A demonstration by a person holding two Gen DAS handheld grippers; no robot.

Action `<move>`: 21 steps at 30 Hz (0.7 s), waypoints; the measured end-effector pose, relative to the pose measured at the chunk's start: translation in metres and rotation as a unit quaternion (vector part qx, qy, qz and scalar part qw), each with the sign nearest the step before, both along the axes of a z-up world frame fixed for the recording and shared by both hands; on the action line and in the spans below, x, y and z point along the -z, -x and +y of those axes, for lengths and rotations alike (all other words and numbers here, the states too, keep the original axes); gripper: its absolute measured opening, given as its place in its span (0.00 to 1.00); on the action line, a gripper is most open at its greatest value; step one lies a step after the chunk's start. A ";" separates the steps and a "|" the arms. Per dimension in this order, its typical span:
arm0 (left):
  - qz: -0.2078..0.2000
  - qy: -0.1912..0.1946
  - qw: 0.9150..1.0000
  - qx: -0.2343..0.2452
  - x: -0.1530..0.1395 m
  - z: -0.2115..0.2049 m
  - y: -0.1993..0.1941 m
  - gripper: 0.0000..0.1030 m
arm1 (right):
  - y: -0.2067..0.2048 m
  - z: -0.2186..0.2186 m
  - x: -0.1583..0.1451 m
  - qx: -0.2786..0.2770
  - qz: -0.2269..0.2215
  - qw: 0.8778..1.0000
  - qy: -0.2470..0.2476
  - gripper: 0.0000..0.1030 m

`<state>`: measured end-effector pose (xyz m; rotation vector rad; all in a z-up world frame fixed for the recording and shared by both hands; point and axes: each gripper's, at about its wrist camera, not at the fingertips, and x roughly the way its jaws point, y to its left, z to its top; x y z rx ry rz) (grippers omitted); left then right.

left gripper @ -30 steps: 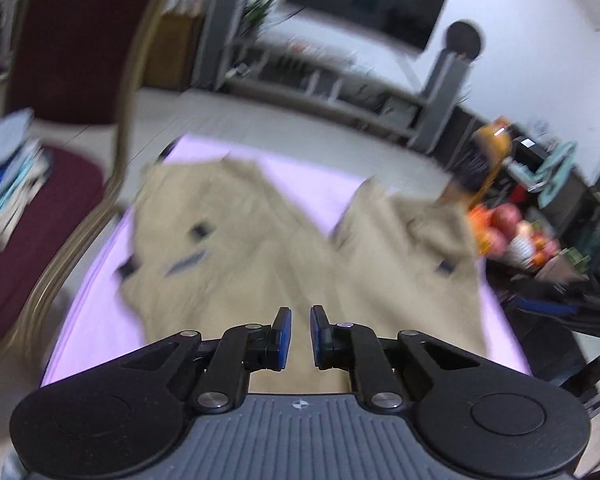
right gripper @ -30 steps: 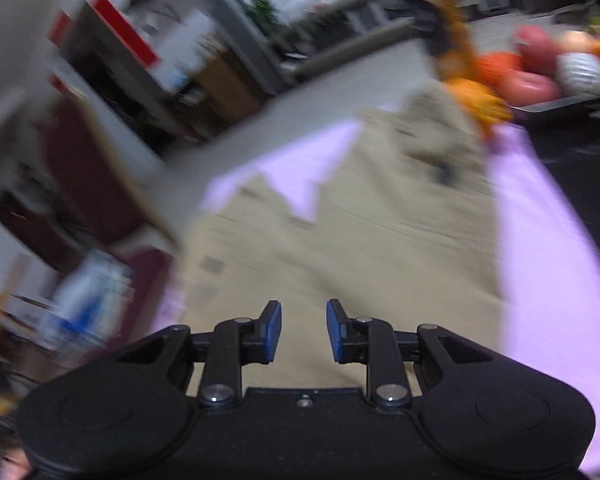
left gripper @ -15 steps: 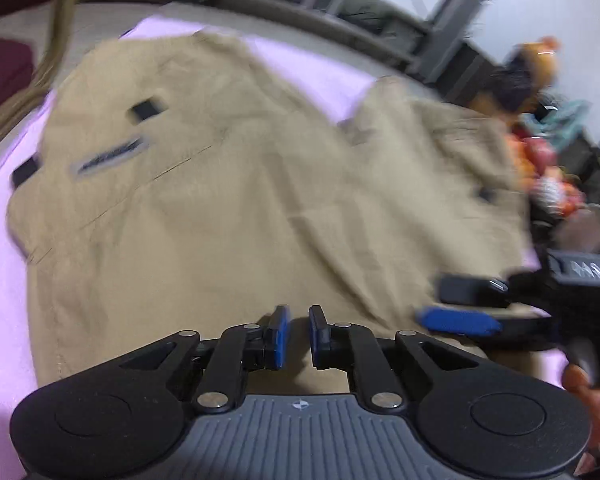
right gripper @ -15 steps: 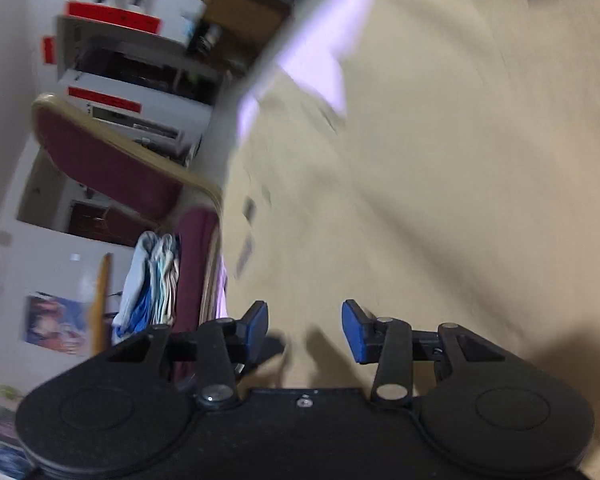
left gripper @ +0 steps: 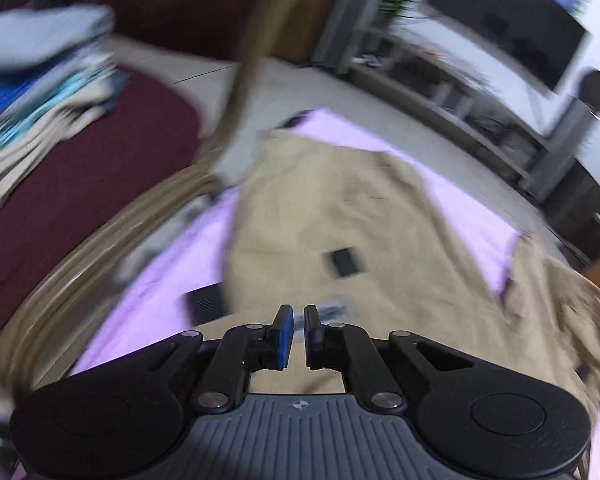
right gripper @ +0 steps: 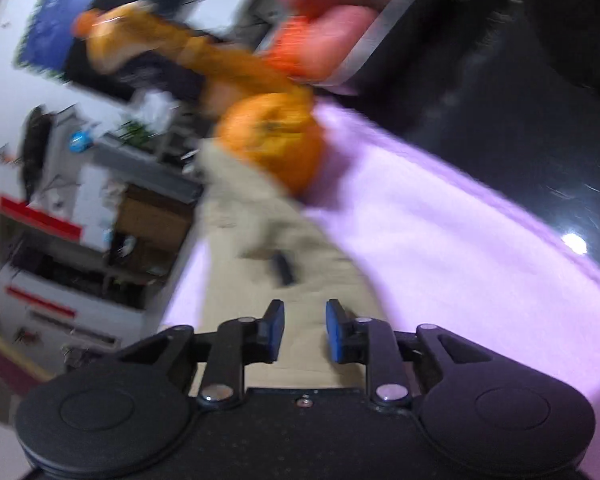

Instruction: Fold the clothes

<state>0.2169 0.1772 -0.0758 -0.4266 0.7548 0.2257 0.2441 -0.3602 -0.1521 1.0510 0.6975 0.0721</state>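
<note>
Left claw nearly closed, lifted back off tan trousers; right claw open, now empty

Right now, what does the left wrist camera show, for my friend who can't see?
Wrinkled tan cloth trousers lie spread on a pale purple table cover, beneath the left gripper, whose blue-padded fingers are nearly closed. A dark red cushioned chair holds stacked folded clothes.

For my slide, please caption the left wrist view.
Left claw over khaki trousers spread on a lilac cloth.

one tan garment, one pink cloth, one orange pumpkin, two grippers
</note>
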 end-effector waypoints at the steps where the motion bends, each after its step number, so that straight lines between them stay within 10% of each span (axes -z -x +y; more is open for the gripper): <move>1: -0.004 -0.002 1.000 0.021 -0.003 -0.008 -0.004 0.04 | -0.006 0.012 -0.007 -0.021 -0.010 1.000 0.000 0.23; 6: 0.009 0.008 0.992 0.129 0.016 -0.051 -0.031 0.07 | -0.048 0.096 -0.015 -0.173 -0.011 0.984 -0.034 0.25; 11: 0.025 -0.017 0.992 0.123 0.045 -0.056 -0.060 0.12 | -0.090 0.155 0.020 -0.281 0.049 0.957 -0.047 0.28; 16: 0.019 -0.078 0.996 0.028 0.038 -0.023 -0.086 0.11 | -0.110 0.108 0.040 -0.177 0.040 0.983 -0.015 0.06; 21: 0.017 -0.087 0.996 -0.032 0.026 0.023 -0.101 0.04 | -0.107 0.043 0.023 -0.021 0.041 0.998 0.047 0.16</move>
